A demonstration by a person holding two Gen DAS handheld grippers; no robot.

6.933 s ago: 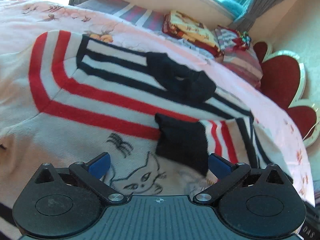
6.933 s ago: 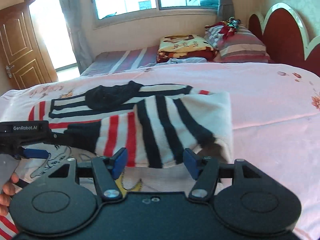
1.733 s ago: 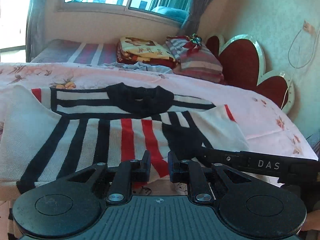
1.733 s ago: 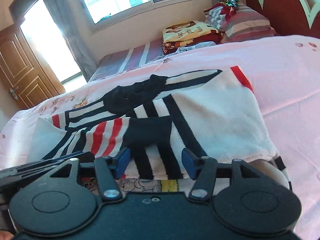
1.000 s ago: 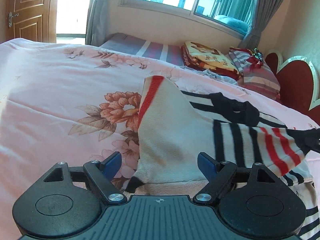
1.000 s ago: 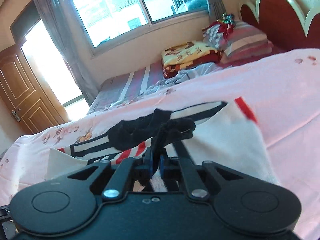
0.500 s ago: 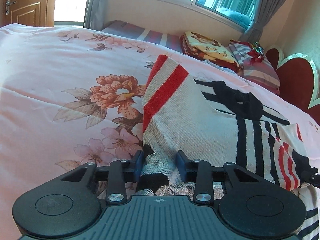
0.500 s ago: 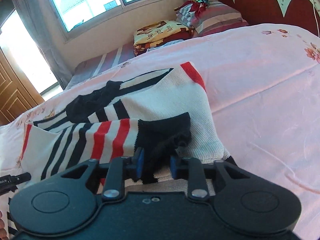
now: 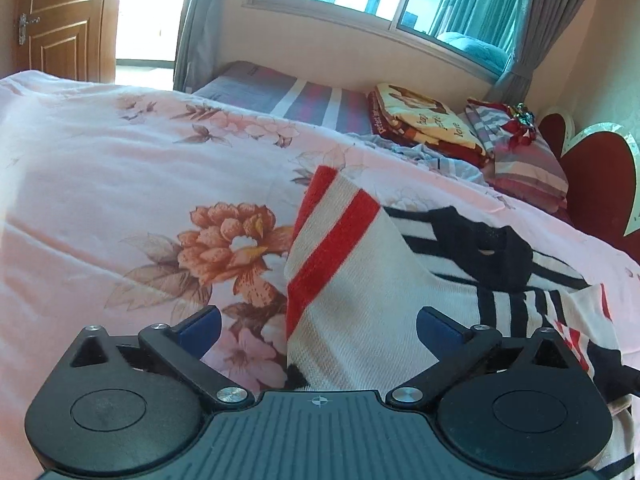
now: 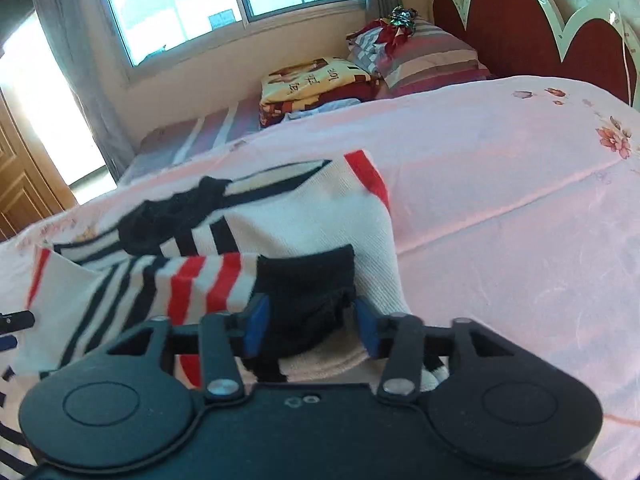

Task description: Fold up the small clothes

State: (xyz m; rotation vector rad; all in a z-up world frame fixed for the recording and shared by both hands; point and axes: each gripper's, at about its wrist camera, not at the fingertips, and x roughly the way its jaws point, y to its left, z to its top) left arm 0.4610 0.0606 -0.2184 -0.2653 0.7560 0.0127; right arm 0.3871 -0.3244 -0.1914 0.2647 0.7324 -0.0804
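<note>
Bare bedspread (image 10: 500, 200) right of sweater (image 10: 320, 216)

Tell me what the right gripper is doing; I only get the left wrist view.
Observer: The right gripper has just been opening; a black sleeve cuff sits between its pads, apparently released.
Operator: Say where that sleeve lies.
Observer: Folded across the white knit sweater with red and black stripes, cuff near the sweater's right edge.
Operator: Describe what's beyond that edge.
Observer: Pink floral bedsheet, running to a red scalloped headboard.
</note>
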